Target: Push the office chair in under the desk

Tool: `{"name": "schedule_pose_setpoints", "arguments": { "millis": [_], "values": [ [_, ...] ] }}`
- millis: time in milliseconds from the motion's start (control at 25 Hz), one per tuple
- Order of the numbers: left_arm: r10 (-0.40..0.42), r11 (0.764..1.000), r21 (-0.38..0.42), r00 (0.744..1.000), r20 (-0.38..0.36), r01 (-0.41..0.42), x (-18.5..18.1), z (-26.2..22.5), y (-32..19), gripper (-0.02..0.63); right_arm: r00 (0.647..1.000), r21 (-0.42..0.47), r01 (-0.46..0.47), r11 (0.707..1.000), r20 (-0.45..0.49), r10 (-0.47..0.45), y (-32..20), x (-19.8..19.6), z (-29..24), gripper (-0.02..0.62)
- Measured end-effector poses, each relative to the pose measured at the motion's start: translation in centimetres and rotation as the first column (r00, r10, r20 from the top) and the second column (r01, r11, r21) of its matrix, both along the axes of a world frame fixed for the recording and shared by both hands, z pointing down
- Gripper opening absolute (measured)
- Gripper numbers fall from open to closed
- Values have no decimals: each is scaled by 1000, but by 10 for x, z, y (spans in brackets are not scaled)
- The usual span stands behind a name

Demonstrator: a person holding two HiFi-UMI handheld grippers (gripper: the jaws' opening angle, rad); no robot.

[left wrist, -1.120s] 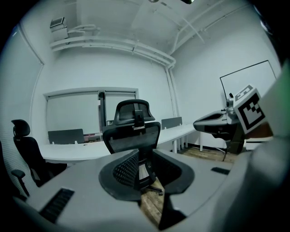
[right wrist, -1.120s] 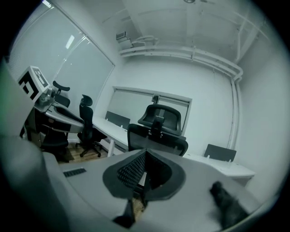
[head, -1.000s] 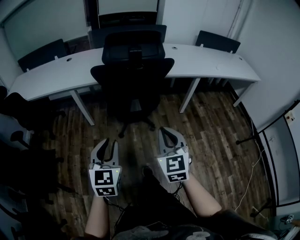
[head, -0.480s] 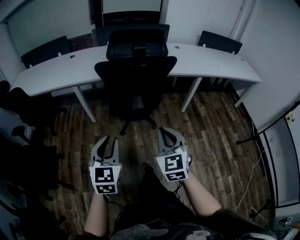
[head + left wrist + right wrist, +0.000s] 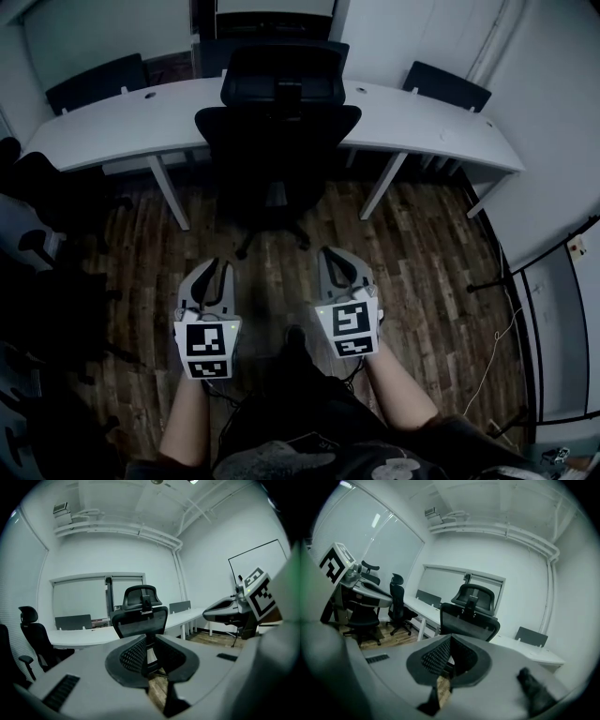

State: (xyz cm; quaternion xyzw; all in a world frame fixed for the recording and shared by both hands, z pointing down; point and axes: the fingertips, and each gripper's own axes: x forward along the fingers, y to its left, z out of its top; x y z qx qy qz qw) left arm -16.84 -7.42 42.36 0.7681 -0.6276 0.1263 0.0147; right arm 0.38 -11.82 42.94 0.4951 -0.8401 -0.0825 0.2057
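While the chair (image 5: 277, 141) stands at the desk (image 5: 112, 136), the left gripper (image 5: 217, 272) is closing on nothing; the right gripper (image 5: 337, 261) (well short of it) is pressed together

The left gripper (image 5: 150, 638) fills the lower frame, its grey jaws with black mesh pads closing across a narrow gap with nothing between them. Straight ahead stands a black office chair (image 5: 140, 617) with a headrest, its back to the camera, before a long white worktop (image 5: 84, 637). The right gripper (image 5: 224, 614) reaches in from the right, and a second black chair (image 5: 35, 634) stands at far left.
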Motion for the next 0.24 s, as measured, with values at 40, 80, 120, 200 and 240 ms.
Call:
{"name": "schedule_pose_setpoints", "arguments": {
  "millis": [40, 80, 120, 200, 240],
  "values": [
    [-5, 1000, 5, 1000, 0, 5, -1, -1, 0, 63, 1000, 1, 0, 1000, -5, 0, 0, 0, 0, 20],
    [-9, 1000, 9, 1000, 1, 9, -2, -1, 0, 57, 1000, 2, 0, 1000, -8, 0, 0, 0, 0, 20],
    [-11, 1000, 11, 1000, 1, 11, -3, -2, -1, 50, 1000, 4, 0, 1000, -10, 0, -1, -1, -1, 20],
    [-14, 1000, 16, 1000, 2, 14, -5, -3, -4, 35, 1000, 6, 1, 1000, -12, -1, -3, -2, -2, 20],
    [-15, 1000, 18, 1000, 3, 15, -5, -4, -5, 29, 1000, 7, 2, 1000, -13, -2, -4, -3, -2, 20]
  ]
}}
